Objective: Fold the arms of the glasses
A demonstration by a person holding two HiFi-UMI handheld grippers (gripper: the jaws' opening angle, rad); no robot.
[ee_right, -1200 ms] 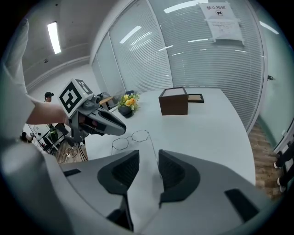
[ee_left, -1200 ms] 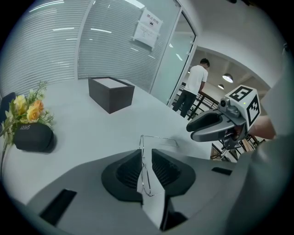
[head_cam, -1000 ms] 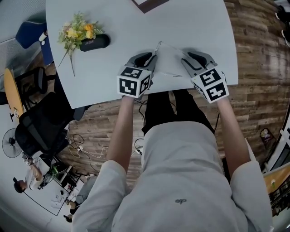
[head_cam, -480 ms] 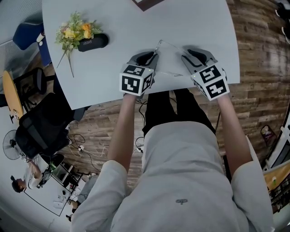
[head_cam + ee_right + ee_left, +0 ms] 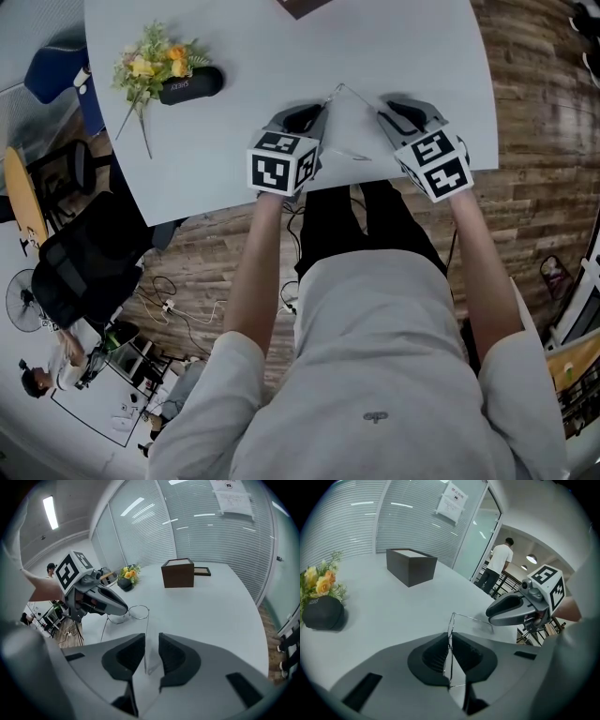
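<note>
Thin wire-rimmed glasses sit near the table's front edge with both arms unfolded toward me. My left gripper is on the left arm. In the left gripper view its jaws have just been closing and now pinch that wire arm. My right gripper is on the other side. Its jaws have also been closing, but a gap remains and the right arm runs loose between the pads. The lenses lie ahead, beside the left gripper.
A black glasses case and a bunch of artificial flowers lie at the far left of the pale table. A dark brown box stands at the back. The front table edge runs just under the grippers. A person stands far off.
Both grippers stay at the glasses in nearly the same places. The view has shifted slightly, so the case and flowers sit a little further left.
</note>
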